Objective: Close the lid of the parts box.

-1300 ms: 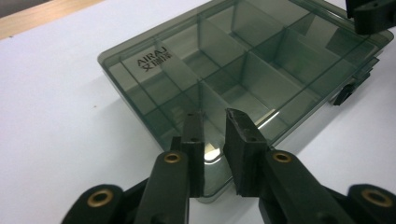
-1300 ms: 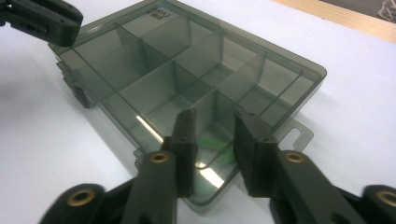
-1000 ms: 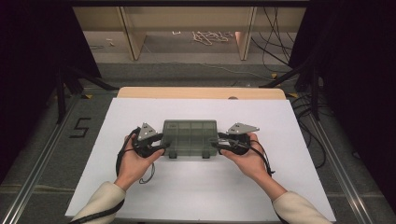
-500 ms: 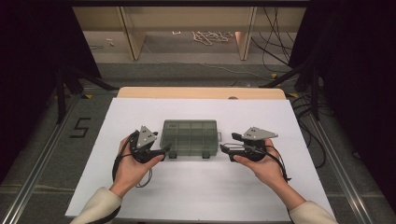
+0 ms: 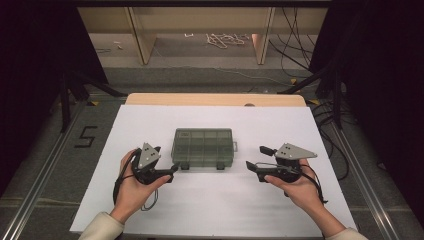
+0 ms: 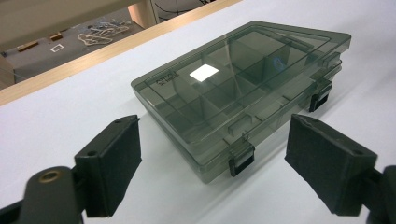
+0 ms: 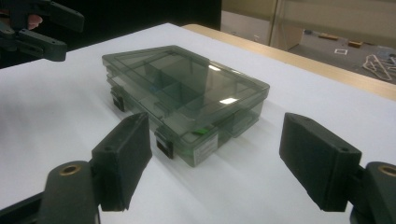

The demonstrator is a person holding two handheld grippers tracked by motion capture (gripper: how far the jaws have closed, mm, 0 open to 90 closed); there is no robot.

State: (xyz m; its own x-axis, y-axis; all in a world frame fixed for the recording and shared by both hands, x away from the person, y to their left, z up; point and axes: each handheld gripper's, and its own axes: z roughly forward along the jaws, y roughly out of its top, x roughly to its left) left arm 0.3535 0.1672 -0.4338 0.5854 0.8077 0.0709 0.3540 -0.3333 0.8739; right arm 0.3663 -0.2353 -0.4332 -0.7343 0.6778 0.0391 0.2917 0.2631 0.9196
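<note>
On the white table [image 5: 215, 210], left to right, we list:

1. Left hand [image 5: 134, 187], coming in from the near edge, wrapped around the left gripper [image 5: 167, 172]. We see its jaws spread wide with nothing between them. They point toward the box's left near corner, just beside it and not touching. A grey plate [image 5: 148, 154] sits on top, and a black cable [image 5: 120, 180] loops beside the wrist.

2. Box [image 5: 203, 148], a smoky translucent plastic case with compartments, lying flat at the middle of the table between the two grippers. Its lid is closed. Two dark latches [image 6: 241, 158] face the near side. We cannot tell whether the compartments hold anything.

3. Right gripper [image 5: 257, 162], held in the right hand [image 5: 297, 187]. We see its jaws wide apart and holding nothing, aimed at the box's right end with bare table between. It also carries a grey plate on top.

Beyond the table's far wooden edge [image 5: 215, 99] we note floor with pale cord [image 5: 225, 39] lying loose.
</note>
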